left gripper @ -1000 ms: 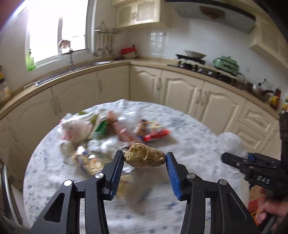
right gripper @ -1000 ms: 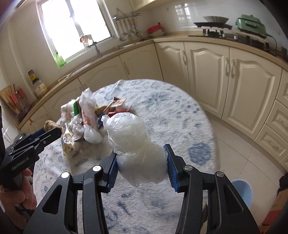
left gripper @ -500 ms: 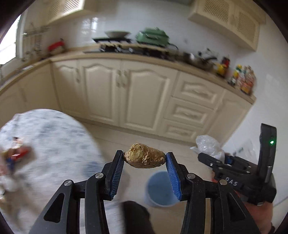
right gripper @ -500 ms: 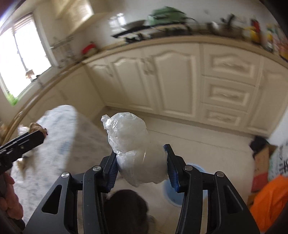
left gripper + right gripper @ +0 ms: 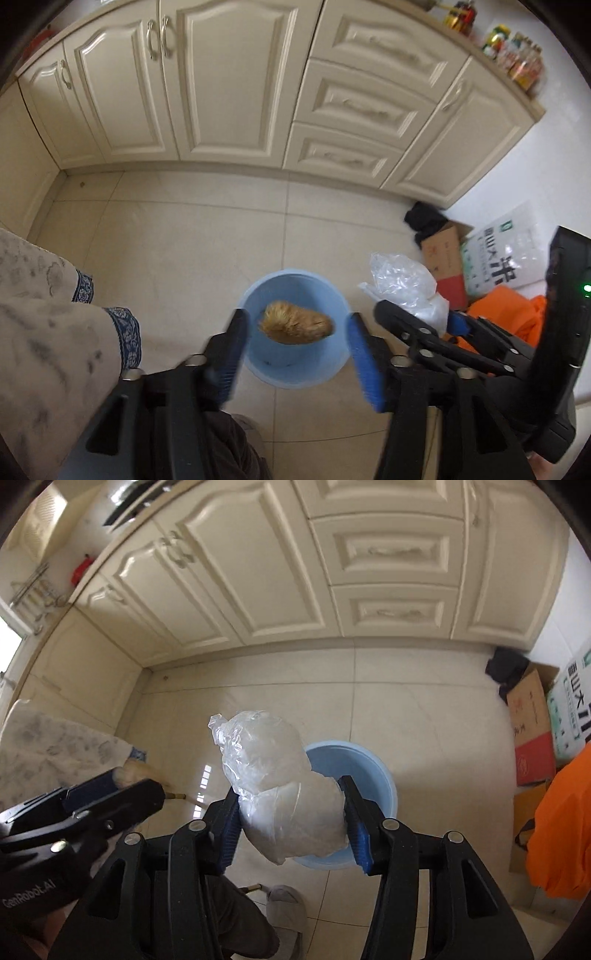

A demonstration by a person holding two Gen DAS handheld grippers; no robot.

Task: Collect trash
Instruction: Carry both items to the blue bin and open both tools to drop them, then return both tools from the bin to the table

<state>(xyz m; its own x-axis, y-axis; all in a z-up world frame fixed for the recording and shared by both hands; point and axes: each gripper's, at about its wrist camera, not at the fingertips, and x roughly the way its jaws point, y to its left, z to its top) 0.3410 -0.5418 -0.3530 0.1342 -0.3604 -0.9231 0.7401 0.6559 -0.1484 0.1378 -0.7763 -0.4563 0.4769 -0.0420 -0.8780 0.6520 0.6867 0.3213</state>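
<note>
— Looking through the left wrist camera first: what sits between the left tongs?

— A gold foil lump, crumpled and oval, motion-blurred. Those tongs have just been opening and are released: both blue ribbed pads stand clear of the lump, with a gap on each side.

— And where is it?

— Between the pads, in front of the mouth of a round blue plastic bucket that stands on the glossy tiled floor. Its long axis runs crosswise from pad to pad, the right end dipping a little.

— Anything beside it?

— The right tongs on the right, with a clear plastic bag bulging out of them, wrinkled and shiny.

— Now the right wrist camera.

— Same bag, close up: thin film, puffed and creased, with a twisted tip. The right tongs have just been widening, yet both pads touch the bag's lower bulge, so they seem to be grasping it, though how firmly is hard to judge.

— Its direction?

— Its long axis runs out along the fingers, away from the camera, the tip leaning to the upper left. The bucket lies just behind and to the right of it, partly hidden by the lower bulge.
</note>
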